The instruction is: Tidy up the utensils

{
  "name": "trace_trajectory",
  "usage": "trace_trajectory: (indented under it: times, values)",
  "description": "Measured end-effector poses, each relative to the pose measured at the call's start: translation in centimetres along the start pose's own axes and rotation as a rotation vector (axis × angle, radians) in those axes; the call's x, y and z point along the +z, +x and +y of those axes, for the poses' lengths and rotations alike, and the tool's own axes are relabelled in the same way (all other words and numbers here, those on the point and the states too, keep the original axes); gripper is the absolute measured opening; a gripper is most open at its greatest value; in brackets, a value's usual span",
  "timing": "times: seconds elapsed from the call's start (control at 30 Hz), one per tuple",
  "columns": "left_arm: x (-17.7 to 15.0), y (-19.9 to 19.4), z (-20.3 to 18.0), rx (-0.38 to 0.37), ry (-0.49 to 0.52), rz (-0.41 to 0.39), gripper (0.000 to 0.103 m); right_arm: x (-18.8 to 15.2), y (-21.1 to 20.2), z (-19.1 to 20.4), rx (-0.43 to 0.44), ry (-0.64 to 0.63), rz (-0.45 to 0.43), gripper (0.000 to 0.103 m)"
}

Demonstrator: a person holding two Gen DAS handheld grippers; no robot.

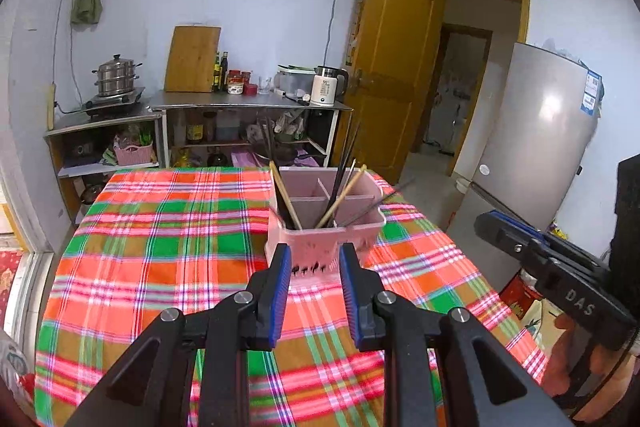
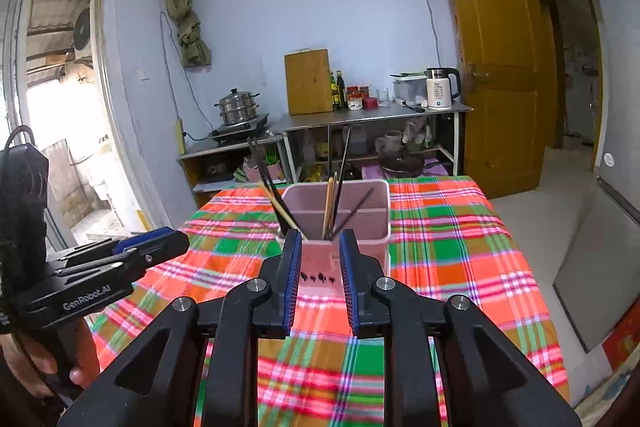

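Note:
A pink utensil holder (image 1: 320,243) with inner dividers stands on the plaid tablecloth (image 1: 168,247); it also shows in the right wrist view (image 2: 360,247). Several wooden chopsticks (image 1: 286,201) and dark chopsticks (image 1: 344,163) lean in its compartments, also seen from the right as wooden chopsticks (image 2: 329,203). My left gripper (image 1: 315,255) is open and empty, just in front of the holder. My right gripper (image 2: 320,241) is open and empty, also just short of the holder. Each gripper's body shows at the edge of the other's view.
Behind the table is a metal counter (image 1: 248,103) with a cutting board, bottles, a kettle (image 1: 326,85) and a steamer pot (image 1: 116,75). A yellow door (image 1: 392,67) and a fridge (image 1: 536,147) stand to the right.

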State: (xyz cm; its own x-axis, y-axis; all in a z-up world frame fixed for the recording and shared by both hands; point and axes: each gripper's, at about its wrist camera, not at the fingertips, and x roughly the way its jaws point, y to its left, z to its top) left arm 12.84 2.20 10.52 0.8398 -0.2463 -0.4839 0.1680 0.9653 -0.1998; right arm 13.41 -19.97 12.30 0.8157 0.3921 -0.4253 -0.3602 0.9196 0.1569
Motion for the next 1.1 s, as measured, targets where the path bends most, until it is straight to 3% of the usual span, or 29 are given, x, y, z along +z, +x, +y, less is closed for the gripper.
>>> trace_trajectory:
  times: [0.33, 0.63, 1.1]
  values:
    - [-5.7, -1.5, -1.1, 0.063, 0.022, -0.003, 0.024, -4.6, -1.9, 1.2, -0.034, -0.033, 0.01, 0.021]
    - [-9.7, -1.7, -0.8, 0.069, 0.015, -0.009, 0.024, -8.7, -1.7, 1.7, -0.041, -0.063, 0.04, 0.021]
    - [-11.3, -1.5, -0.9, 0.129, 0.044, -0.052, 0.024, -10.2, -2.1, 1.6, -0.059, -0.054, 0.031, 0.021]
